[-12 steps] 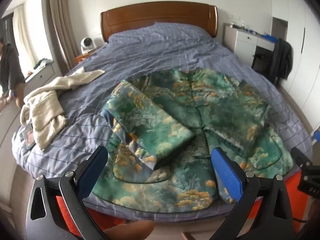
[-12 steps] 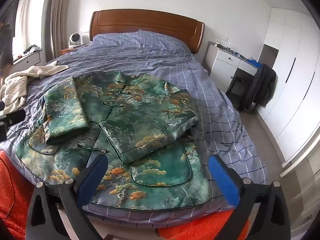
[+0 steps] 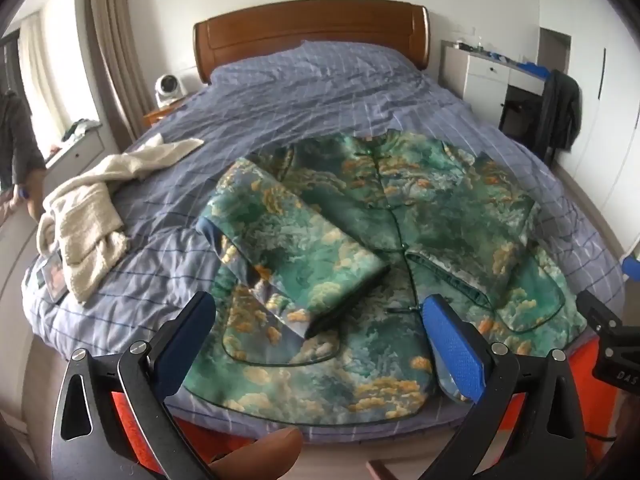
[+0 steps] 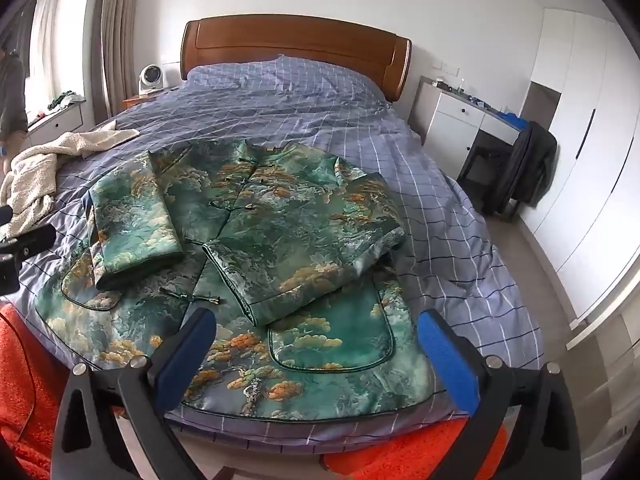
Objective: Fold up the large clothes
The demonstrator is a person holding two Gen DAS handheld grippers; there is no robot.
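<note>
Left of left claw (image 3: 320, 340), well off: cream fleece garment (image 3: 86, 216) heaped on bed (image 3: 320, 92), small card (image 3: 52, 276) tucked at its near edge. Farther left, person (image 3: 16, 148) by window ledge. White fan (image 3: 170, 88) on nightstand beyond, beside wooden headboard (image 3: 312, 28).

Left claw spread wide, blue pads apart, nothing between them, hovering over foot of bed. Directly ahead and below: green brocade jacket (image 3: 380, 240) flat on checked blue cover, front up, knot buttons done. Left sleeve (image 3: 296, 248) folded inward across chest, cuff just ahead of claw. Orange cloth (image 3: 592, 384) under near bed edge.

Right claw (image 4: 316, 356) likewise spread wide, empty, angled down at hem. Jacket's right side doubled over toward middle, ahead of claw. Nothing between either claw and jacket.

Right of right claw, well off: white desk (image 4: 460, 128), dark coat (image 4: 528, 168) draped over chair, white wardrobe (image 4: 592, 160).
</note>
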